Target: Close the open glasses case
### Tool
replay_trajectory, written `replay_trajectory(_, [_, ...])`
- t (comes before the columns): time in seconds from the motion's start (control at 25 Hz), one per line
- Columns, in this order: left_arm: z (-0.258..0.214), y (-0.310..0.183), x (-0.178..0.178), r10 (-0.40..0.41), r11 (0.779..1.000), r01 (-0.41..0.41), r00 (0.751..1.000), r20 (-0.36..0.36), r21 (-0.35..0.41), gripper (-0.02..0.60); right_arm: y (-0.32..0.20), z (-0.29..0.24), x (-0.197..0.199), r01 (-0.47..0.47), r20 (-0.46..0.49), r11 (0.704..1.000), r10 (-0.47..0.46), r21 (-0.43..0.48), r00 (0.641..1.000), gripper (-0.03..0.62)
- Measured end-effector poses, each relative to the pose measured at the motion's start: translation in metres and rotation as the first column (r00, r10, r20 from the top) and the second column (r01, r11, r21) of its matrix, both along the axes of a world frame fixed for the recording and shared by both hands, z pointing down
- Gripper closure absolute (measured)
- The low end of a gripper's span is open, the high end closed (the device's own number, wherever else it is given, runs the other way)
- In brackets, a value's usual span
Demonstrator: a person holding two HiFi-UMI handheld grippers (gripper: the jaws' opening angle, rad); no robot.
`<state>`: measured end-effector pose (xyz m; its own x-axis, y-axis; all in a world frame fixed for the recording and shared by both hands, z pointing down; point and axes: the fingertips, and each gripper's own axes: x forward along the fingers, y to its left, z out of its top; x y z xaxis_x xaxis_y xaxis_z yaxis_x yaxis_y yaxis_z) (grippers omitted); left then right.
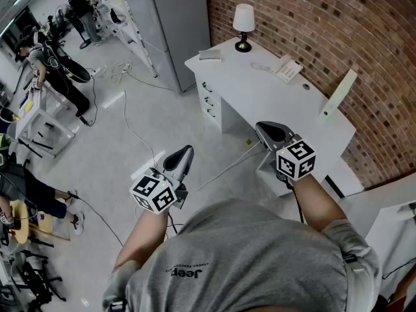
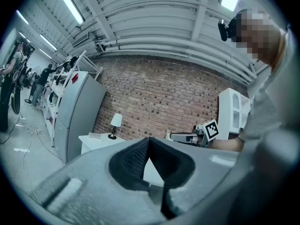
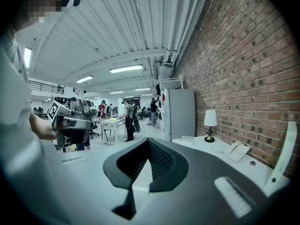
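Note:
A small pale flat object (image 1: 210,55), possibly the glasses case, lies at the far left end of the white desk (image 1: 260,99); it is too small to tell whether it is open. It also shows in the right gripper view as a pale object (image 3: 187,138) beside the lamp. My left gripper (image 1: 186,150) is held level over the floor, short of the desk, jaws together and empty. My right gripper (image 1: 263,128) hovers by the desk's near edge, tilted slightly down, also shut and empty. The left gripper (image 2: 149,138) and right gripper (image 3: 148,139) each show closed tips in their own views.
On the desk stand a white lamp (image 1: 244,21), a telephone (image 1: 286,68) and a pale upright board (image 1: 339,93). A brick wall runs behind it, a grey cabinet (image 1: 170,25) stands to its left. Cables (image 1: 133,135) trail over the floor. People work at benches far left.

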<state>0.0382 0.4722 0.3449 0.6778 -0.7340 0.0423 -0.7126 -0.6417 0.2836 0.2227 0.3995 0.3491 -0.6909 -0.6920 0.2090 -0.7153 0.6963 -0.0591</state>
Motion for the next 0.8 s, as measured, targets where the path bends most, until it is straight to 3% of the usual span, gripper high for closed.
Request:
replay_trajectory(0.48, [-0.002,-0.017,0.018,-0.020,1.000,0.020,1.000,0.020,0.013,0.584,-0.018,-0.002,0.020,0.007,0.006,1.000,-0.007,-0.007,1.000,0.586])
replay_trajectory(0.8, [-0.008,-0.027,0.040,-0.098,0.995,0.097,0.995,0.028,0.026,0.584,-0.032,-0.014,0.051,0.045,0.033,0.999,-0.045,-0.006,0.998,0.585])
